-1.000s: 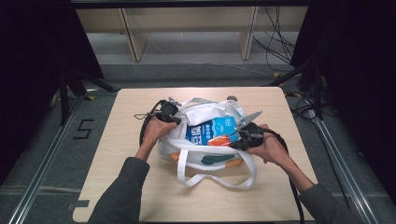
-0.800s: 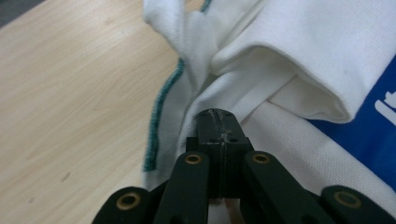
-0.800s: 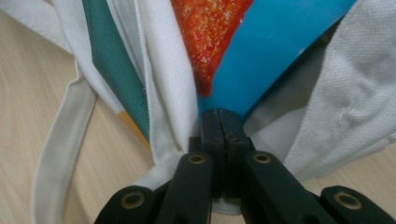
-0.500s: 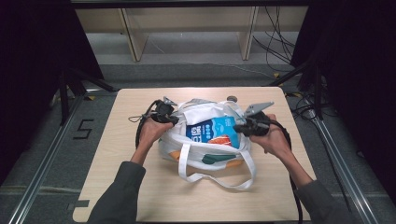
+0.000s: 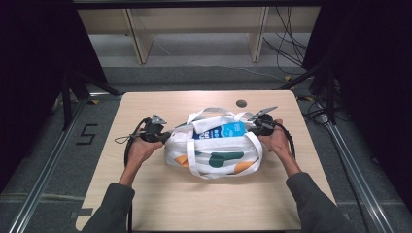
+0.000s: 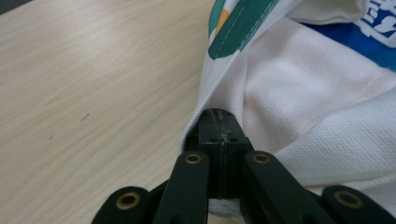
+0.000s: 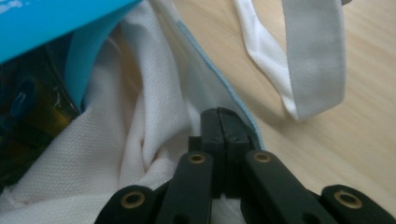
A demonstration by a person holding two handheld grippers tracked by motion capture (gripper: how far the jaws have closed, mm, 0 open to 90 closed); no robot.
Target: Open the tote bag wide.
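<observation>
A white cloth bag [image 5: 214, 154] with green and orange patches lies in the middle of the table, a blue carton [image 5: 221, 131] showing in its mouth. My left gripper [image 5: 166, 137] is at the bag's left end. Its jaws have just been closing and are shut on the bag's rim cloth [image 6: 299, 93], pads [image 6: 211, 128] together on the fabric. At the bag's right end, my right gripper [image 5: 253, 125] is shut on the rim [image 7: 140, 121] there, beside the blue carton [image 7: 56, 18]. A white strap [image 7: 313, 51] lies on the wood past it.
The light wooden table [image 5: 145, 194] has bare wood around the bag and a small round hole [image 5: 241, 103] at the back right. Metal rails run along both sides of the table. A pale shelf unit [image 5: 194, 29] stands beyond the far edge.
Both hands have moved apart, the left to the left and the right to the right. The bag is now stretched wide between them, its patterned side facing front.
</observation>
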